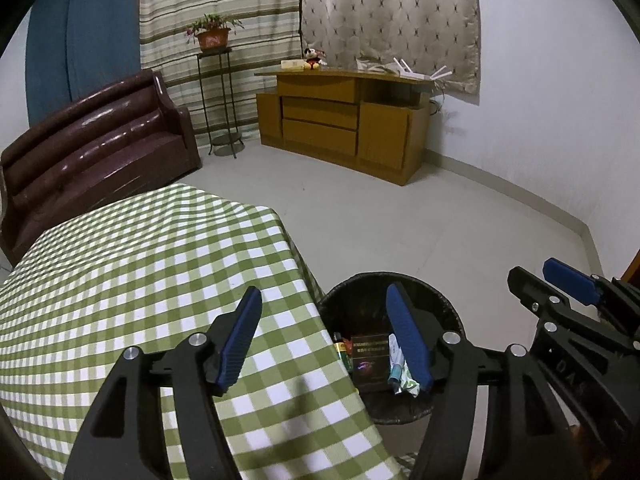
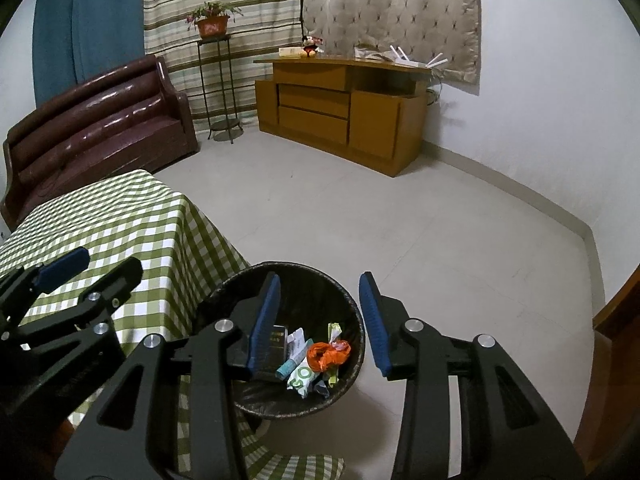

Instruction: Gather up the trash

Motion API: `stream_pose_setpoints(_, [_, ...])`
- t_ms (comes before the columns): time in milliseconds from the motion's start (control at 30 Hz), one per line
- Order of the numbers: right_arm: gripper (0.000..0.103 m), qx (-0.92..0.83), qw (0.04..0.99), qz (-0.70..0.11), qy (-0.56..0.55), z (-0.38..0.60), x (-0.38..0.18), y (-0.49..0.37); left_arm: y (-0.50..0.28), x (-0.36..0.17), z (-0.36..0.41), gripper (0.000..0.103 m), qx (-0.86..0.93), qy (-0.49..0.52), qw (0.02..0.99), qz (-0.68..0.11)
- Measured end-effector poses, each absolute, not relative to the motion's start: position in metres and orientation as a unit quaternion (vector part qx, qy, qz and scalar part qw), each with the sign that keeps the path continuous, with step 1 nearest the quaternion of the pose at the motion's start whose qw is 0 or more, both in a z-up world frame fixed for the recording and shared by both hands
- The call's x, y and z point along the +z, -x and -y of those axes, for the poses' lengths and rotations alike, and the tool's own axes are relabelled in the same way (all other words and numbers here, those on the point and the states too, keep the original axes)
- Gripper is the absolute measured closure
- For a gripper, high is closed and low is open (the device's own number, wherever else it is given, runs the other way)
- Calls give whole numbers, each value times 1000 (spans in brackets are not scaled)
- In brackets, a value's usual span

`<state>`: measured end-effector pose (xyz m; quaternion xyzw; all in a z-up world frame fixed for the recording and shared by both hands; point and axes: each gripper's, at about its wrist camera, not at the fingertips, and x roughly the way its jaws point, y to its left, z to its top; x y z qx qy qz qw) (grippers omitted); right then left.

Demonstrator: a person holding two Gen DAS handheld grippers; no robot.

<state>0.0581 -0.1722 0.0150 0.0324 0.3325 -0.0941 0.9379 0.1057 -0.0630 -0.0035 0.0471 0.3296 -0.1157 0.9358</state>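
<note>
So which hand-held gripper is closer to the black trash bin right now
Right. The right hand-held gripper hangs open directly above the black trash bin, over the wrappers inside. The left hand-held gripper, also open, straddles the checkered tablecloth edge and the bin's near rim.

Green-and-white checked tablecloth (image 1: 140, 280), black bin (image 2: 352, 320), orange wrapper (image 2: 326, 354), blue-padded tongs (image 2: 320, 320)

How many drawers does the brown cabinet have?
3 on the cabinet: top drawer, middle drawer and bottom drawer, stacked on its left half. The right side looks like a door.
</note>
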Motion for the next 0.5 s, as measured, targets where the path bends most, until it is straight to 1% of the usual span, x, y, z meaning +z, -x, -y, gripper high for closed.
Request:
stream_pose_setpoints(100, [62, -95, 939, -328, -29, 168, 21, -50, -98, 2, 59, 35, -112, -44, 938, -324])
stream_pose_setpoints(167, [57, -96, 941, -325, -26, 166, 24, -45, -92, 7, 56, 33, -109, -42, 941, -319])
stream_pose_setpoints(500, [54, -96, 947, -306, -17, 159, 42, -20, -59, 27, 40, 29, -104, -40, 950, -292])
